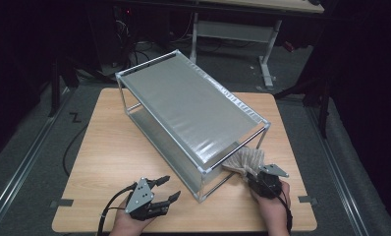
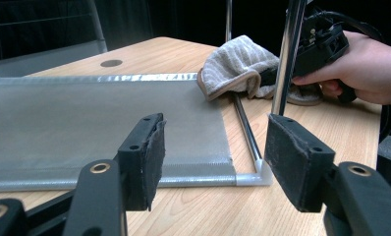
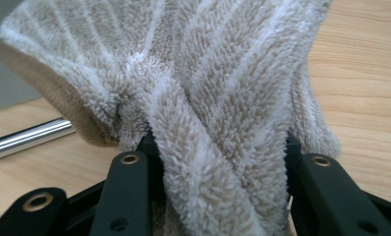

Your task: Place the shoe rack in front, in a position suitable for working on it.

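Towel (image 1: 246,162), beige with pale stripes and bunched into a thick wad, is being gripped between the jaws of the right gripper (image 1: 256,178), whose pads are being pressed into the pile from both sides, as the right gripper view (image 3: 218,98) is showing. It is being held low over the wooden table (image 1: 110,147), at the near right corner of the two-tier metal rack (image 1: 183,103), just beside the upright post (image 2: 288,54) and partly past the bottom rail (image 2: 246,129) toward the lower fabric shelf (image 2: 100,123).

The relation being relied on for the coming move is judged to be this: the cloth is lying straight ahead of the right fingers, between them and the open end of the rack, and the rack's long axis is running away from the person toward the far left corner of the table. A push along that axis would be carrying the towel onto the lower shelf, under the upper shelf (image 1: 193,105); the corner post is being kept close on one side, so a snag there is being risked.

The left gripper (image 1: 167,189) is being held with its jaws apart and nothing between them, near the table edge and well clear of the cloth, aimed at the rack's near corner in its own view (image 2: 215,157). The right hand (image 1: 272,206) is by far the nearer to the towel.
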